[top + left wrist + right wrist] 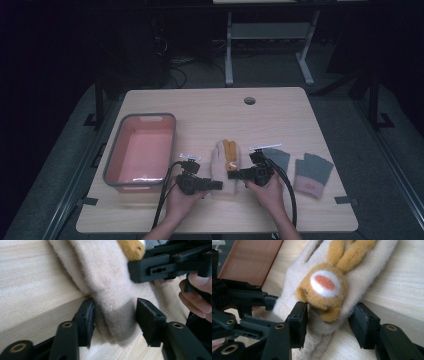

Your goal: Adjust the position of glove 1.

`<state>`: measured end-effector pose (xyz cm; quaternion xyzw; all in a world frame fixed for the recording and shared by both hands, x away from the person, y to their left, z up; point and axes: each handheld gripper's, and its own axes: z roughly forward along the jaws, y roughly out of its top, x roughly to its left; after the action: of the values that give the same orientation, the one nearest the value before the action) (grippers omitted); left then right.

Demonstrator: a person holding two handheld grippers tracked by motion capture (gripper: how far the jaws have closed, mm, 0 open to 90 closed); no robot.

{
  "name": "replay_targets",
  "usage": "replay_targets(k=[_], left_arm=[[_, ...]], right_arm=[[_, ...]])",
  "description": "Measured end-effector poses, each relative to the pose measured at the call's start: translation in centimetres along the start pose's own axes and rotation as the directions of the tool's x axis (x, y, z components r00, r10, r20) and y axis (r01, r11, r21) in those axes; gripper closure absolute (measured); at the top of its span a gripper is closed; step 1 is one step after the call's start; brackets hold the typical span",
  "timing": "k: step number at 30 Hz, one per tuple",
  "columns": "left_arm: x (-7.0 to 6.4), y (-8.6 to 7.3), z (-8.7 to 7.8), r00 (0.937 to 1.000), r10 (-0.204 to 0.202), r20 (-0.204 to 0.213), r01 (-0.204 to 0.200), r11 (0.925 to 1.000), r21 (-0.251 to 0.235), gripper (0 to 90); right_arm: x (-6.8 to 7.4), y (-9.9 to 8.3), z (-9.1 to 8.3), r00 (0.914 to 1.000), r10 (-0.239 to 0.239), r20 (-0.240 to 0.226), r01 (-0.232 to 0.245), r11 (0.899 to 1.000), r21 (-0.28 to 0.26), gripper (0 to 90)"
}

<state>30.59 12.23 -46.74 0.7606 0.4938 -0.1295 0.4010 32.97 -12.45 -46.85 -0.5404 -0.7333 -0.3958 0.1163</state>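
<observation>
Tongs [115, 320] astride half-hidden mitten [110, 285]

left gripper [216, 185] low near front edge, jaws apart, pointing right, right gripper [234, 174] facing it, jaws apart, both hands close together

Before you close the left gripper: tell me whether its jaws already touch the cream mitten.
Touching. In the left gripper view the left gripper straddles the cream mitten; one jaw presses its edge, the other stands apart.

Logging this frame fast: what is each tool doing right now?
Left tool: open, jaws either side of the cream mitten's edge.
Right tool: open, jaws astride the mitten.
</observation>
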Motion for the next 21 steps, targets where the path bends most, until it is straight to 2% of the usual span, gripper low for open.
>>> replay_targets(k=[2, 3, 7, 11, 15, 21], left_arm=[[0.13, 0.07, 0.12, 0.9997, -0.015, 0.019, 0.015, 0.9998, 0.011, 55.8], [0.18, 0.12, 0.17, 0.9994, -0.024, 0.026, 0.023, 0.9996, 0.013, 57.3], [0.35, 0.24, 0.21, 0.9992, -0.019, 0.035, 0.018, 0.9994, 0.029, 60.4], [0.30, 0.48, 0.37, 0.9992, -0.015, 0.038, 0.013, 0.9990, 0.044, 61.2], [0.31, 0.58, 0.51, 0.9991, -0.009, 0.041, 0.007, 0.9989, 0.046, 62.2], [0.55, 0.66, 0.60, 0.9980, -0.025, 0.057, 0.023, 0.9987, 0.047, 64.3]], right_arm=[[0.07, -0.07, 0.08, 1.0000, 0.004, 0.002, -0.004, 1.000, -0.004, 53.0], [0.04, -0.11, 0.17, 1.0000, -0.009, 0.004, 0.009, 1.000, -0.010, 54.6], [0.26, -0.55, 0.55, 0.9997, 0.022, -0.005, -0.022, 0.999, -0.036, 61.3], [0.30, -0.60, 0.65, 0.9997, 0.022, -0.003, -0.023, 0.999, -0.037, 63.6], [0.14, -0.71, 0.89, 0.9987, 0.044, -0.027, -0.045, 0.998, -0.040, 69.0], [0.07, -0.69, 1.02, 0.9991, 0.033, -0.026, -0.034, 0.999, -0.035, 74.6]])
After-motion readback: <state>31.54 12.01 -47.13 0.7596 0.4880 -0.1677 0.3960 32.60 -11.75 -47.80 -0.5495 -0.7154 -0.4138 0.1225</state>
